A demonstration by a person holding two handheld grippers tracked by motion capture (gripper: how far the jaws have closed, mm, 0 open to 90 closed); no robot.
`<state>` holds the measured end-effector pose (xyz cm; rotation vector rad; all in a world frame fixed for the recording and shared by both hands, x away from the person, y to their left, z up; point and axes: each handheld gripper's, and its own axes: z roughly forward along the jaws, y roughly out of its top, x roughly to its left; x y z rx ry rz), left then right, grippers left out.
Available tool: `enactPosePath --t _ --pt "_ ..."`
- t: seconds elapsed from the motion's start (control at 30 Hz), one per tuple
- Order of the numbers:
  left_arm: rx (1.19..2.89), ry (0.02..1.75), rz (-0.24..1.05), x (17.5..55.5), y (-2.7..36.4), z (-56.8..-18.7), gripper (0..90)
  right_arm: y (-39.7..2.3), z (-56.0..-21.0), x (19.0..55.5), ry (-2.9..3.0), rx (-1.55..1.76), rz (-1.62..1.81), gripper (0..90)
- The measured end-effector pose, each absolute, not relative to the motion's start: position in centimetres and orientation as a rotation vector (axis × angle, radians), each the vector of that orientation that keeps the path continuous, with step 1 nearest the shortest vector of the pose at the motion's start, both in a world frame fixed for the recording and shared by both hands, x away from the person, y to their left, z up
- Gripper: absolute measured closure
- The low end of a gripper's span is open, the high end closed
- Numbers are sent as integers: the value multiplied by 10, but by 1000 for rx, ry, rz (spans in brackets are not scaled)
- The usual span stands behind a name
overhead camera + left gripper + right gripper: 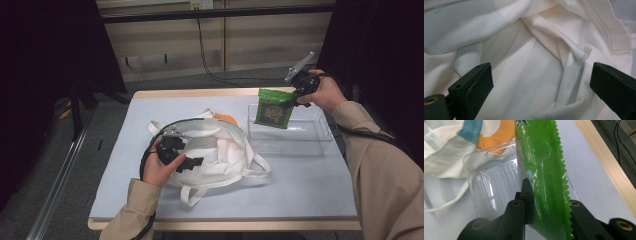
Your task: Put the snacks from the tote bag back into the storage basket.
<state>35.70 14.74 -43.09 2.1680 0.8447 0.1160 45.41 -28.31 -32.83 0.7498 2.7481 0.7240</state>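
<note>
The green snack packet point(273, 108) is gripped at its top edge by the right gripper point(300, 92), jaws clamped on the foil, and is hung above the clear plastic tray point(320, 134) at the far right of the table. The packet should be lowered straight down until its bottom edge rests on the tray floor, kept clear of the tray walls, and released only once it is supported. The white cloth bag point(220, 150) is lain on by the left gripper point(187, 161), whose jaws are spread apart over the fabric point(531, 72) with nothing pinched; the bag mouth should be kept steady. An orange item point(227, 118) is seen at the far side of the bag, possibly a printed patch. The work surface is a pale grey mat point(300, 185) on a wood-edged table point(200, 93); grey flooring point(100, 130), a black cable point(205, 55) and a panelled wall lie beyond.
</note>
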Motion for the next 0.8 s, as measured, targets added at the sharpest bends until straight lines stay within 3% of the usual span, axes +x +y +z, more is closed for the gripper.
enactPosePath --t 0.8 --pt "2178 838 111 357 144 -432 47 -281 -343 470 2766 719 702 776"
